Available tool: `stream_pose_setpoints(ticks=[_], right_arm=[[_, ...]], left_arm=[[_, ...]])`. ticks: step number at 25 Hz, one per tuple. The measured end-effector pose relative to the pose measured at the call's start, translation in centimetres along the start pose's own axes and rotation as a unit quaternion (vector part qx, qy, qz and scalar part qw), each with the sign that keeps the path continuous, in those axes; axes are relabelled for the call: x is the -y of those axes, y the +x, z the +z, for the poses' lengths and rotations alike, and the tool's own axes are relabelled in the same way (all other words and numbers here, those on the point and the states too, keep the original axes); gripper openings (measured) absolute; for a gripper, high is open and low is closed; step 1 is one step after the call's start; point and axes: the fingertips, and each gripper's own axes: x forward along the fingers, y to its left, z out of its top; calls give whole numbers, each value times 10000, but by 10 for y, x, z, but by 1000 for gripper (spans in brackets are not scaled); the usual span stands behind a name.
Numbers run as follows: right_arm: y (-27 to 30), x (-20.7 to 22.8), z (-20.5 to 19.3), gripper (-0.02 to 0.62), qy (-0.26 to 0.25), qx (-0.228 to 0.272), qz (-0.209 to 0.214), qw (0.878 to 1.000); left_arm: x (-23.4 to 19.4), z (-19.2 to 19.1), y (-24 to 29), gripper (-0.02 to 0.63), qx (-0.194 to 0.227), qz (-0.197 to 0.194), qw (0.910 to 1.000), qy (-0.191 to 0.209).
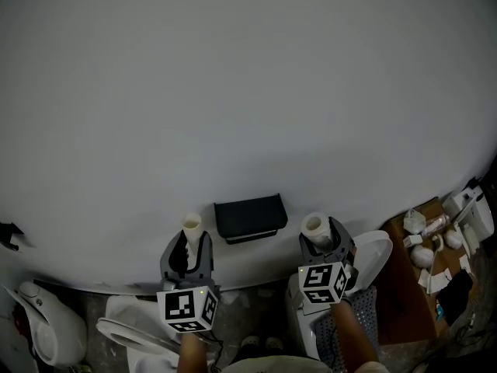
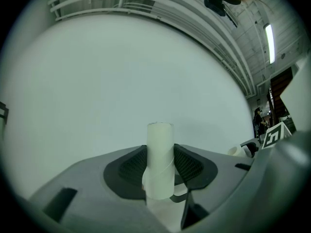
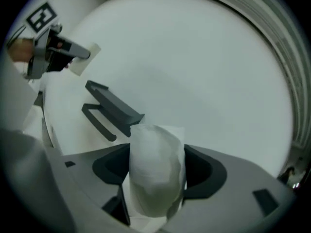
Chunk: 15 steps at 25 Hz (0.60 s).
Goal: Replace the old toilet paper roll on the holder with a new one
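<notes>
A black toilet paper holder [image 1: 250,217] with an empty bar hangs on the white wall; it also shows in the right gripper view [image 3: 112,106]. To its left, my left gripper [image 1: 187,249] is shut on a bare cardboard tube [image 1: 191,225], which stands upright between the pads [image 2: 160,161]. Right of the holder, my right gripper [image 1: 326,243] is shut on a full white paper roll [image 1: 314,228], which bulges between its jaws [image 3: 156,174]. The left gripper [image 3: 48,47] and its tube [image 3: 83,59] show beyond the holder in the right gripper view.
A white toilet [image 1: 132,329] stands below the left gripper and another white fixture [image 1: 377,255] below the right. At the right a cardboard box [image 1: 423,286] holds small white items. A white jug-like object [image 1: 46,325] sits at lower left.
</notes>
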Motion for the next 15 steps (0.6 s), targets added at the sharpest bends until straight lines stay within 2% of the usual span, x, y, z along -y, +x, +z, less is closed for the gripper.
stream_pose_setpoints(ticks=[4,7,10,12,15], right_arm=[[13,-12,2,308,-1397,28,-98,9901],[21,-23,-4,308,-2284,-15,-190,9734],[32,-31,-16,308,-3062,-82,-304,9515],[38,-34,-23,308,-3502,-120,-383,9358],[43,-39,-26,308,-3859,-99,-392,9217]], left_arm=[[-2,-2,0,176,9,38,10000,41],[-3,-1,-2,176,21,61,9999,103],[-4,1,-3,176,38,80,9998,186],[-5,1,-3,176,50,101,9997,205],[-8,2,-4,176,52,135,9997,203]])
